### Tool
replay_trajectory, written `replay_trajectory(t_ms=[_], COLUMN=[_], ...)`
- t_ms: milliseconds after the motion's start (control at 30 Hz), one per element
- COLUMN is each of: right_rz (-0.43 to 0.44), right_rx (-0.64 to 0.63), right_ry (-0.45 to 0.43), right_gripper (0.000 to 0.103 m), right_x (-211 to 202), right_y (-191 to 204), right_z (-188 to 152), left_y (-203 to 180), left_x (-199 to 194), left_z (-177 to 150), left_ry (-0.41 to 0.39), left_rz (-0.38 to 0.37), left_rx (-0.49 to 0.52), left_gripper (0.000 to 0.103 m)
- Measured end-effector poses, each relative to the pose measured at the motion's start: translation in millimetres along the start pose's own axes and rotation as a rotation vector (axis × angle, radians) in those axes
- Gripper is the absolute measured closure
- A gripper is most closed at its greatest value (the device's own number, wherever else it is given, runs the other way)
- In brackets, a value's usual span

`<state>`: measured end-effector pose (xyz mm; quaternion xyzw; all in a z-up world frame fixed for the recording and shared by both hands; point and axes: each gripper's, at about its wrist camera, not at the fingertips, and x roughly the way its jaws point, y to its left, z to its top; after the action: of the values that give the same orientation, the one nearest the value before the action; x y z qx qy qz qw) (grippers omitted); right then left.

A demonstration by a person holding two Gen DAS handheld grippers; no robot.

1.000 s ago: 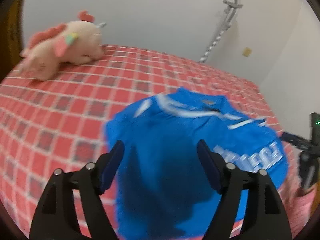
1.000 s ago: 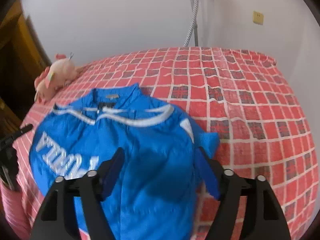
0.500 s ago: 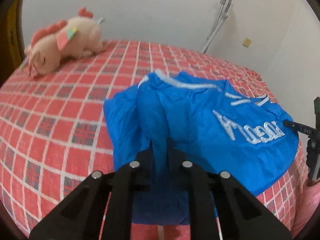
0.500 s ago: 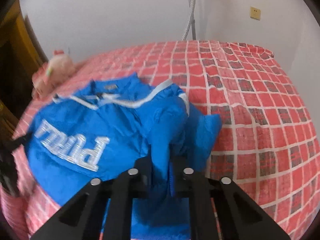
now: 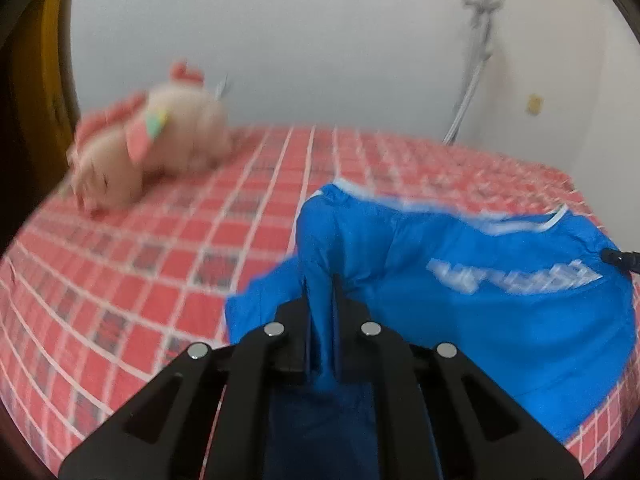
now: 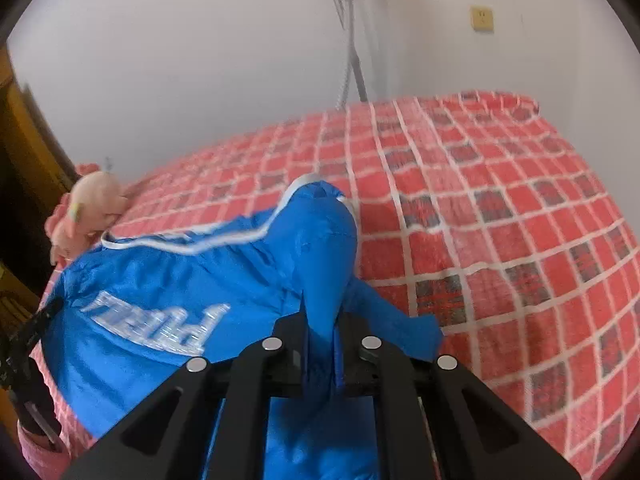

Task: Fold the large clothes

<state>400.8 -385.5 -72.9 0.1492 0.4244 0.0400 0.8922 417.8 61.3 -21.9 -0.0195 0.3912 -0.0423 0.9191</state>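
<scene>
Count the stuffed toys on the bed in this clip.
1. A pink plush toy lies on the red checked bedspread at its far left, near the wall, beyond the blue jacket. None seems hidden.

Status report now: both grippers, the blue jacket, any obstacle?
Left gripper shut on blue jacket. Right gripper shut on it too. Plush toy far off, no obstacle.

lettering [image 5: 514,276]: blurred — unreadable in the left view
toy [image 5: 148,156]: smeared at upper left
jacket [image 6: 208,280]: lower part cut off at the bottom edge — behind the gripper [image 6: 322,354]
</scene>
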Motion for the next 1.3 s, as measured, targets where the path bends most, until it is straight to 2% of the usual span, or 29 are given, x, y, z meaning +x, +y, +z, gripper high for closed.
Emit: replay_trajectory(t_ms=[100,367,500,600,667,767,867,933,1067,1200,1300], right_rz=[-0.007,-0.043,-0.048,-0.04,-0.008,0.012,-0.005,0.008,-0.04,-0.048,-0.047], right_rx=[0.014,0.009,0.013,0.007,-0.005,-0.068,-0.126,-0.136,-0.178,-0.166,-0.137], right_ry=[0.044,0.047,-0.002,-0.069,-0.086,-0.114,-0.118,-0.097,-0.075,-0.084,-0.079], right_gripper=[0.092,0.088,0.08,0.078,0.078,0.078,0.078,0.078,0.078,0.078,0.08], right_x=[25,37,7,-25,-36,-44,-38,-26,-4,12,14], right_y=[-8,-7,-5,6,19,53,84,96,103,99,96], right_z=[-7,-15,-18,-21,-22,-28,-41,-49,-68,-87,-90], left_y=[10,12,18,19,5,-28,-62,-79,-94,-101,-101], left_x=[23,31,16,-13,-31,-45,-42,-31,-2,9,10], left_z=[-11,-22,-18,-14,-11,-10,-14,-19,-39,-61,-65], left_ry=[0.062,0.103,0.109,0.045,-0.006,-0.051,-0.059,-0.038,0.02,-0.009,0.002], left_rz=[-0.019,-0.031,-0.025,-0.008,0.007,-0.021,-0.062,-0.078,-0.09,-0.053,-0.053], left_rx=[-0.015,-0.038,-0.085,-0.112,-0.086,-0.03,0.011,0.028,0.045,0.106,0.092], left_gripper=[0.094,0.092,0.084,0.082,0.082,0.081,0.071,0.071,0.071,0.071,0.072])
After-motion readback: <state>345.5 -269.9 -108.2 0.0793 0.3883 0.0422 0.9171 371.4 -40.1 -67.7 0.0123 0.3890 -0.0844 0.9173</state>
